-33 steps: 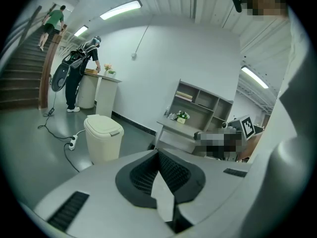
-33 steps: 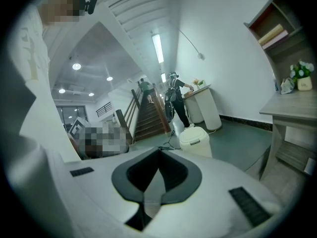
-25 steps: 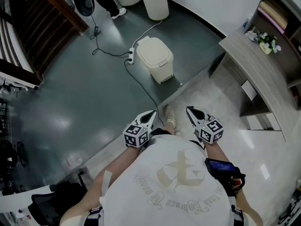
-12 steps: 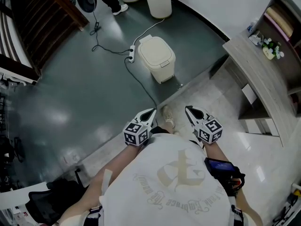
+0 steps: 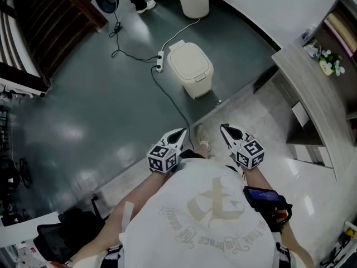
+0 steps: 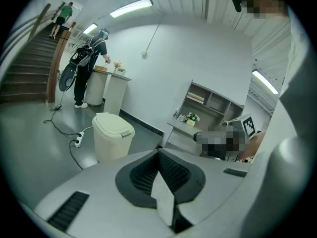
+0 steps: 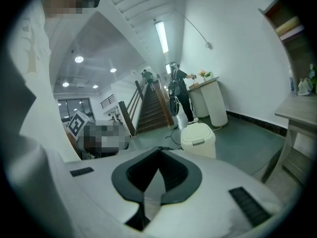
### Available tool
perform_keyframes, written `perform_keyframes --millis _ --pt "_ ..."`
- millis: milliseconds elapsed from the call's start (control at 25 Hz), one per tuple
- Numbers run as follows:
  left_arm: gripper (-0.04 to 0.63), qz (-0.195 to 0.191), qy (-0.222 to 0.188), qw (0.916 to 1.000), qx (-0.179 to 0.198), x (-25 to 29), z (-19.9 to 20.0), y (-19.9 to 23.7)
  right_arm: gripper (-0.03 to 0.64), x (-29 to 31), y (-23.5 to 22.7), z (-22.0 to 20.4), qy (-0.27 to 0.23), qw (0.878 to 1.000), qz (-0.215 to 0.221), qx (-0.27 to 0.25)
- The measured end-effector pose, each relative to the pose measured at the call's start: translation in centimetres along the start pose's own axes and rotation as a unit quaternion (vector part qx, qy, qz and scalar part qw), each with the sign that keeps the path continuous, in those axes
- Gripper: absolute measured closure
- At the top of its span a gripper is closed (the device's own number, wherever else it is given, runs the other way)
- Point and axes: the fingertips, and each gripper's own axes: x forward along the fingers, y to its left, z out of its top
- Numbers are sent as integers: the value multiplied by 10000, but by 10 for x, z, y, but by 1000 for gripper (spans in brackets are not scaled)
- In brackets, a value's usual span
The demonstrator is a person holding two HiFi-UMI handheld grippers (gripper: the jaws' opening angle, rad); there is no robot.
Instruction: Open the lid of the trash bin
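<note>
Your left tool [image 5: 179, 134] and right tool [image 5: 225, 130] are closed and empty; the upright trash bin [image 5: 191, 66] fronts lower-right, toward you.

I can read nothing for certain: the arced lettering on the white shirt [image 5: 196, 223] is upside down and blurred.

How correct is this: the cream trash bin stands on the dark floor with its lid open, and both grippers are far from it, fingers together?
Not fully. The lid is closed, lying flat on the trash bin; the head view shows it. The rest holds: the bin stands on the dark floor, with the left gripper and right gripper far from it, fingers together.
</note>
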Motion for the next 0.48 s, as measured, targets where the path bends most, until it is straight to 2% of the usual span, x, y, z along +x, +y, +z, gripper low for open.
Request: perform_keyframes --millis 480 --pt "581 74 159 9998 -59 44 32 42 612 48 -51 20 137 9997 5 206"
